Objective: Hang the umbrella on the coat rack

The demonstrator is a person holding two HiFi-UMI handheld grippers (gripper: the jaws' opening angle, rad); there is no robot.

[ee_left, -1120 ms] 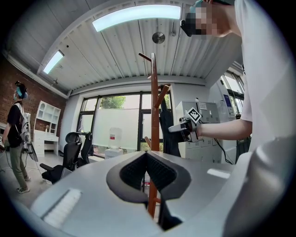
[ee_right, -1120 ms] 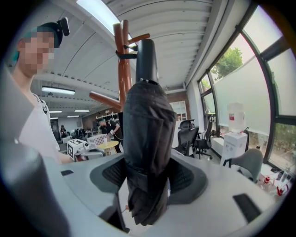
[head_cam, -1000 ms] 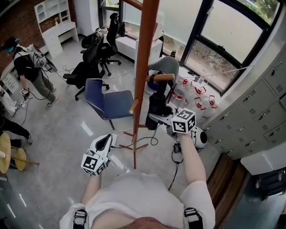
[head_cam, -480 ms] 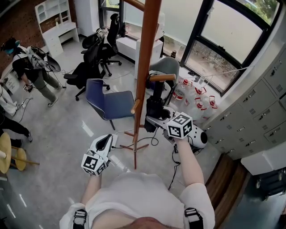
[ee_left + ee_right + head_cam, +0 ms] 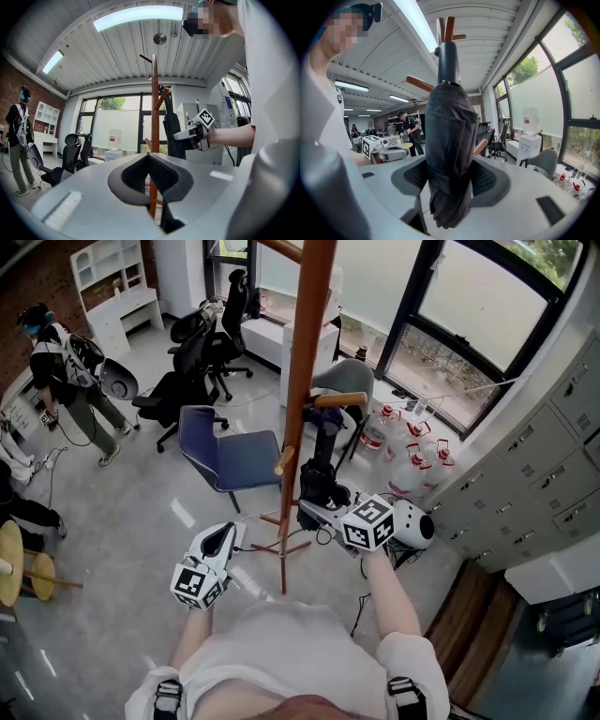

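Note:
The brown wooden coat rack (image 5: pixel 306 352) stands right in front of me, one short peg (image 5: pixel 334 399) sticking out to the right and another (image 5: pixel 283 461) lower down. My right gripper (image 5: pixel 320 505) is shut on the folded black umbrella (image 5: pixel 322 465), held upright, its top just under the right peg. In the right gripper view the umbrella (image 5: pixel 449 136) fills the jaws and its black handle (image 5: pixel 447 58) covers the rack's top (image 5: pixel 446 27). My left gripper (image 5: pixel 223 536) hangs lower left of the pole, shut and empty. In the left gripper view the rack (image 5: pixel 154 112) rises beyond the left gripper (image 5: pixel 149 159).
A blue chair (image 5: pixel 231 457) and a grey chair (image 5: pixel 343 379) stand behind the rack's base. Black office chairs (image 5: pixel 201 332) and a walking person (image 5: pixel 62 352) are at far left. Water bottles (image 5: pixel 405 457) line the window; grey lockers (image 5: pixel 548 456) stand to the right.
My right gripper has drawn back toward me and down with the umbrella, away from the right peg. The left gripper stayed put. The person at left walked on.

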